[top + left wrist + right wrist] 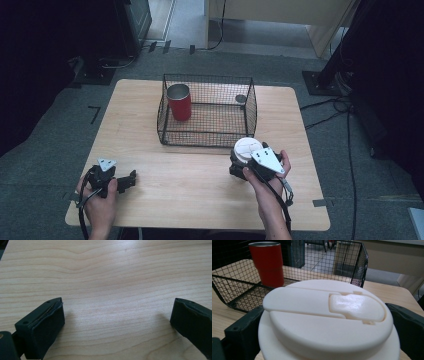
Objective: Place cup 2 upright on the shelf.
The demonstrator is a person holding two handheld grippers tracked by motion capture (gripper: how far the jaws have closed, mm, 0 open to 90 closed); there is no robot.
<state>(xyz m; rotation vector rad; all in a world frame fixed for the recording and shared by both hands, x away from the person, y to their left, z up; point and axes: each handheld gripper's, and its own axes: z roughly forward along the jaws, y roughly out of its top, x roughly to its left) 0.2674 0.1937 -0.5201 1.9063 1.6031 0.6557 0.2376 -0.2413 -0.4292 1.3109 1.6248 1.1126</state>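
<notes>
1. Seen from the high view, the right gripper (243,161) sits near the front right of the wooden table (200,190), its jaws around a white lidded cup (247,148) that stands just in front of the black wire basket (206,137). A red tumbler (179,102) stands upright in the basket's rear left corner, and a small round grey thing (241,99) lies by the rear right wall; what it is cannot be told. The left gripper (125,181) rests low near the table's front left corner, well apart from the cup.

2. From the left gripper view, that gripper's own jaws stand wide apart over bare wood (107,277), with nothing between them: it is released and idle.

3. From the right gripper view, the cup's white lid (327,315) fills the space between the two black jaws, which press close on either side below the lid's rim, so the tool appears to be clenched on the cup. The basket's near wall (234,290) rises just beyond, with the red tumbler (267,263) behind it.

4. Judging from this, the likely work is lifting the cup over the wall into the basket. The risks: a smooth rounded body could slip from the jaws if the grip is light; too low a lift could catch the cup's base on the wire rim and tip it; setting it down far left could knock the tumbler.
</notes>
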